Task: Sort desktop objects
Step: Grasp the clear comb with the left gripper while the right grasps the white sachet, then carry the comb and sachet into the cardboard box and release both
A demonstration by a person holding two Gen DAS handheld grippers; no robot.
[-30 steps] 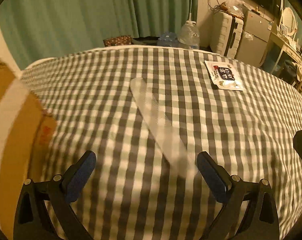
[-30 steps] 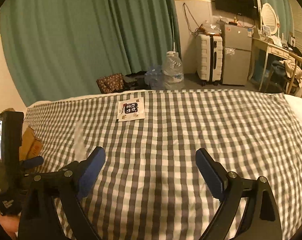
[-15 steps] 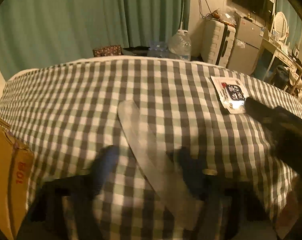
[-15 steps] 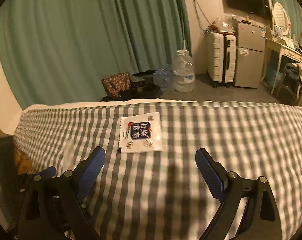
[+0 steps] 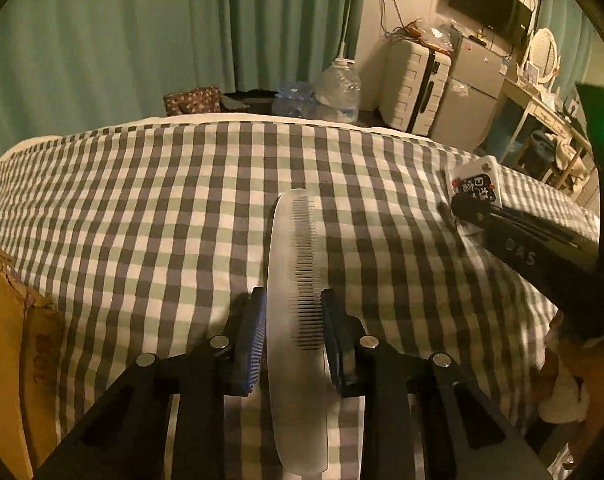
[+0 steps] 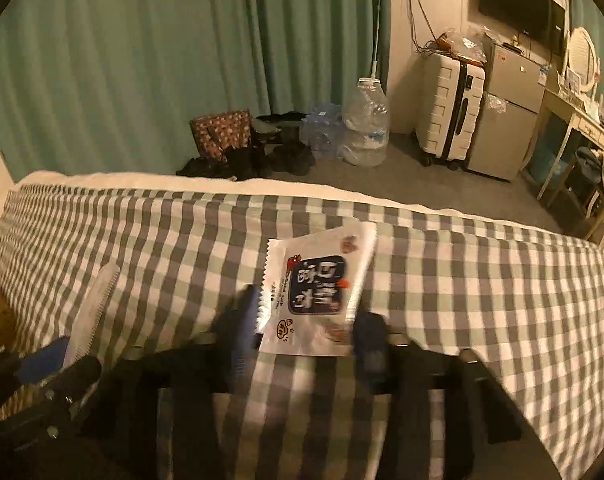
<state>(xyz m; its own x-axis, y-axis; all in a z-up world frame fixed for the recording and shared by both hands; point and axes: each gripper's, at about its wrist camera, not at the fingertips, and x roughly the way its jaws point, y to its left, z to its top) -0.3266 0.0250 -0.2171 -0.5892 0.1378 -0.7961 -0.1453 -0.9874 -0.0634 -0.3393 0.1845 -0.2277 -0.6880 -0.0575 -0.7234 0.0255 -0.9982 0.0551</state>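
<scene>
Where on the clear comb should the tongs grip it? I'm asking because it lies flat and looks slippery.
Across its narrow width near the near end, coming from above along its length. The comb is long, thin and flat on the checked cloth, so only its two long edges offer pads a hold; the left tongs already straddle it there.

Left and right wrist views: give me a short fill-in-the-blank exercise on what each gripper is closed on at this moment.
1. The left gripper is shut on the clear plastic ____.
2. The right gripper is shut on the white ____.
3. Both things lie on the ____-patterned cloth.

Missing words: comb; packet; checked
</scene>
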